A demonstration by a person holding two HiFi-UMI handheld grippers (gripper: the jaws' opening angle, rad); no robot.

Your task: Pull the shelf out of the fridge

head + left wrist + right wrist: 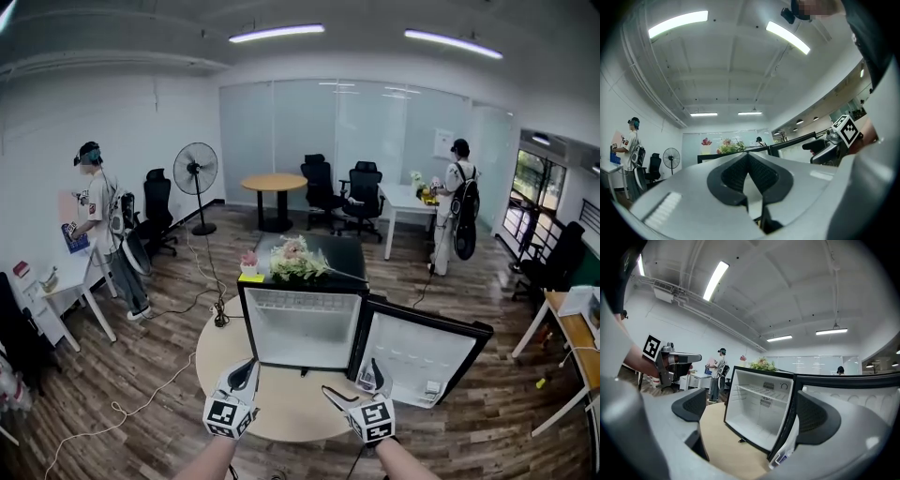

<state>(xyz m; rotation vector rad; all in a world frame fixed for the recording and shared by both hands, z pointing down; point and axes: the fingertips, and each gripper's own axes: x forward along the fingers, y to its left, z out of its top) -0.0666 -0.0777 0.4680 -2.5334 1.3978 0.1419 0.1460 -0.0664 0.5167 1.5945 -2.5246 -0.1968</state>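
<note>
One shelf point(759, 391), faint inside open fridge point(300, 339)

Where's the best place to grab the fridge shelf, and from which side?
Take the shelf by its front edge, near the middle, coming straight in through the open front of the fridge. It lies flat across the upper interior, and the door stands swung aside, leaving that edge exposed. The right tongs are open.
</note>
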